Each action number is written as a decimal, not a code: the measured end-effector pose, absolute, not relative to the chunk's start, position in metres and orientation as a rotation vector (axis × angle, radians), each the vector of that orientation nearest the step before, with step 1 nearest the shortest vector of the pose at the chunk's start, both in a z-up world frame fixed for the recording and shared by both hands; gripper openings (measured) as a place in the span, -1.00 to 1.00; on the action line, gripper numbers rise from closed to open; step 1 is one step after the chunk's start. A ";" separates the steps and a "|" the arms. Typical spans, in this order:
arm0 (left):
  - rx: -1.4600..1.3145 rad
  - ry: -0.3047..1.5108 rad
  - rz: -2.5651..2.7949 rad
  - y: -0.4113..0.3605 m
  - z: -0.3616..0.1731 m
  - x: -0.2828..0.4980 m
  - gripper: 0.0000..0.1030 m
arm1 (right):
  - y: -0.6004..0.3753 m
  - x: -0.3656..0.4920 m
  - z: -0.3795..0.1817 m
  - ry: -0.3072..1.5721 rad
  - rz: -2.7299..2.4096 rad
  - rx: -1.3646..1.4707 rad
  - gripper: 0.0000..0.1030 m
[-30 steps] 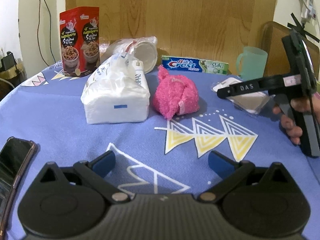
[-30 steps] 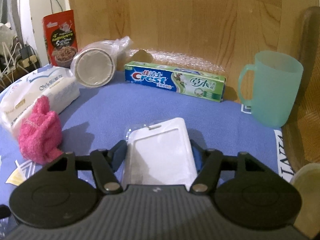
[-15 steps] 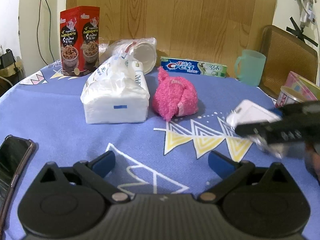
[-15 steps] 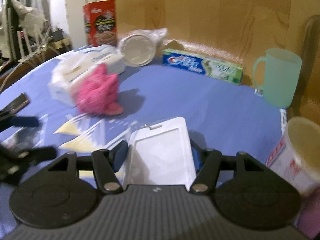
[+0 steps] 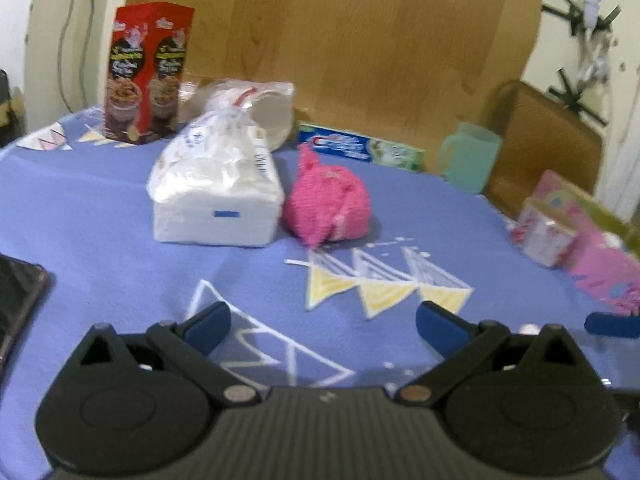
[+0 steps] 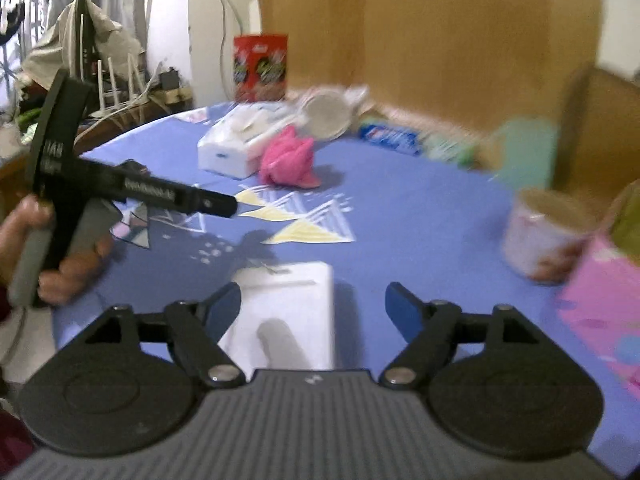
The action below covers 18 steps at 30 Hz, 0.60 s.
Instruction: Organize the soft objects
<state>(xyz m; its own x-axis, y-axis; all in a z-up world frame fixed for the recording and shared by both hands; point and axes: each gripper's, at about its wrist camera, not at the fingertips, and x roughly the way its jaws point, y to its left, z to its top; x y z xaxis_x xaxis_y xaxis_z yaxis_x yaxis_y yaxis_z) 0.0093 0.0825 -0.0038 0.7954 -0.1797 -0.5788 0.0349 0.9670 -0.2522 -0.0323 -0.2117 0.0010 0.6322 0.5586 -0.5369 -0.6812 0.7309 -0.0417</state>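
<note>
A white flat packet lies on the blue tablecloth between my right gripper's open jaws, nearer the left finger. A fluffy pink cloth sits mid-table beside a white tissue pack; both also show in the right wrist view, the cloth and the pack. My left gripper is open and empty, low over the cloth's near side. It shows from the side in the right wrist view.
A red cereal box, bagged paper cups, a Crest toothpaste box and a green mug line the back. A paper cup and pink box stand right. A phone lies left.
My right gripper swung back toward the near right of the table with the white packet, then opened and let it go. The left gripper hardly moved.
</note>
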 end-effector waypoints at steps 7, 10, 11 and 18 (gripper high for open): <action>-0.295 0.677 -0.336 0.054 0.008 -0.004 0.60 | -0.218 -0.043 -0.012 0.567 0.727 -0.224 0.60; -0.254 0.715 -0.386 0.037 0.014 -0.016 0.57 | -0.214 -0.050 -0.016 0.558 0.731 -0.237 0.62; -0.251 0.737 -0.398 0.034 0.015 -0.020 0.56 | -0.214 -0.054 -0.016 0.553 0.730 -0.239 0.63; -0.270 0.818 -0.444 0.021 0.008 -0.032 0.33 | -0.217 -0.057 -0.016 0.579 0.762 -0.160 0.32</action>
<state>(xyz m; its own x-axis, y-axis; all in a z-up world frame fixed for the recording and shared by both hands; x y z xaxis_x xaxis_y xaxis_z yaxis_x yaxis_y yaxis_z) -0.0321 0.0210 0.0084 0.5995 -0.4800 -0.6405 0.2761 0.8751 -0.3974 -0.0574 -0.2168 -0.0158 0.5768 0.6051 -0.5487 -0.6909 0.7198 0.0676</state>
